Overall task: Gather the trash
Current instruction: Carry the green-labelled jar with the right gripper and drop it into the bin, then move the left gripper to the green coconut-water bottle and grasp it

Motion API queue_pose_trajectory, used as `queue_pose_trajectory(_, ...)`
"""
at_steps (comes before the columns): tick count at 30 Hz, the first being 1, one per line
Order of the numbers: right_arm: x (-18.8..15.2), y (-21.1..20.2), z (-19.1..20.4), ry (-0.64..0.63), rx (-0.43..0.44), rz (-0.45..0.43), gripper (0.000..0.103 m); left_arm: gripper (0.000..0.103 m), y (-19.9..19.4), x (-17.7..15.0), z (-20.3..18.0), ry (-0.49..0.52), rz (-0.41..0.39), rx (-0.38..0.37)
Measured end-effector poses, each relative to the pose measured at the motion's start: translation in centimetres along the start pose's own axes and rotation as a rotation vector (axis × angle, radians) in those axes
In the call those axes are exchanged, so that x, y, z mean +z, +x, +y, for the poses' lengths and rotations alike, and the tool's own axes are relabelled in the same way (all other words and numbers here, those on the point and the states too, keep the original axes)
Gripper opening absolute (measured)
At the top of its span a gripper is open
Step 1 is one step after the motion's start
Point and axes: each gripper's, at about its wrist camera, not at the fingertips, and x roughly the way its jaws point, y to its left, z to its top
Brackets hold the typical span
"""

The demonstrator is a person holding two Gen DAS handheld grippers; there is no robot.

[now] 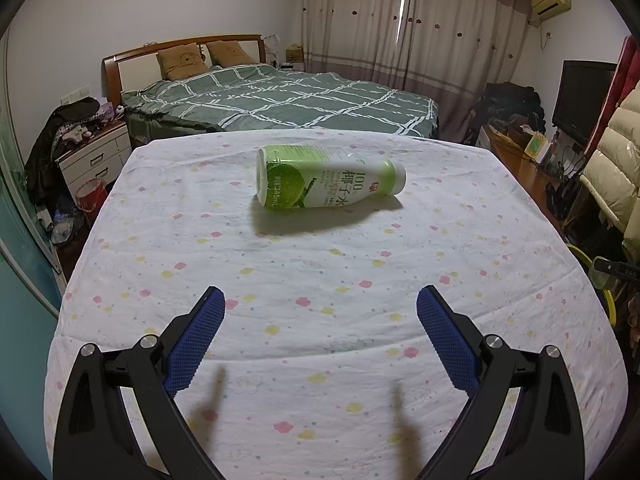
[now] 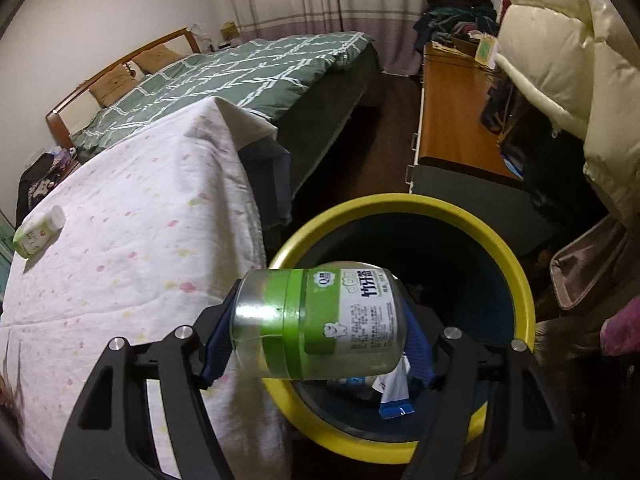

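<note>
right hand-held gripper point(image 2: 320, 320) clamps jar point(image 2: 320, 322) | jar hides bin point(image 2: 500, 248) contents | left hand-held gripper point(image 1: 320, 300) spread, empty

Behind the table I see a bed point(image 1: 280, 100) with a green checked quilt point(image 1: 304, 104) and two brown pillows point(image 1: 182, 62) against its wooden headboard. Pale curtains point(image 1: 420, 32) cover the far wall. A white nightstand point(image 1: 96, 156) stands left of the bed, a dark television point(image 1: 582, 98) is at the right, and a cream padded jacket point(image 2: 560, 60) hangs near.
</note>
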Motion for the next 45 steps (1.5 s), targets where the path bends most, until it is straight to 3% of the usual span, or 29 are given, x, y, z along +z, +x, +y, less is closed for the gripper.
queue_pose_trajectory(2,0.0,-0.1,-0.1,0.009,0.001,-0.006,0.074,0.095,0.1,0.0,0.0,-0.001,0.002,-0.003)
queue_pose_trajectory(8,0.2,-0.5,0.7,-0.013,0.001,-0.015,0.075,0.095,0.8,0.4,-0.1,-0.008,0.082,-0.088)
queue_pose_trajectory(13,0.4,-0.5,1.3,-0.031,0.015,-0.025,0.075,0.095,1.4,3.3,0.1,0.088,0.071,-0.106)
queue_pose_trajectory(22,0.5,0.0,2.0,-0.038,0.024,-0.014,0.075,0.095,9.0,8.7,3.9,0.164,0.081,-0.12)
queue_pose_trajectory(25,0.7,0.1,2.1,-0.035,0.028,-0.009,0.075,0.096,10.8,9.9,4.7,0.141,0.101,-0.213)
queue_pose_trajectory(29,0.8,0.1,2.5,-0.046,0.032,-0.011,0.075,0.097,12.4,10.2,4.6,0.158,0.112,-0.257)
queue_pose_trajectory(34,0.9,-0.1,2.2,-0.041,0.043,-0.016,0.075,0.097,10.7,9.3,2.3,0.202,0.126,-0.313)
queue_pose_trajectory(39,0.6,-0.3,2.1,-0.038,0.068,-0.017,0.075,0.097,6.9,7.1,-2.6,0.318,0.151,-0.453)
queue_pose_trajectory(41,0.6,-0.5,2.2,-0.043,0.075,-0.021,0.075,0.097,5.3,6.2,-4.7,0.414,0.13,-0.429)
queue_pose_trajectory(45,0.4,-1.3,1.9,-0.043,0.083,-0.035,0.075,0.097,4.9,6.3,-6.4,0.524,0.101,-0.294)
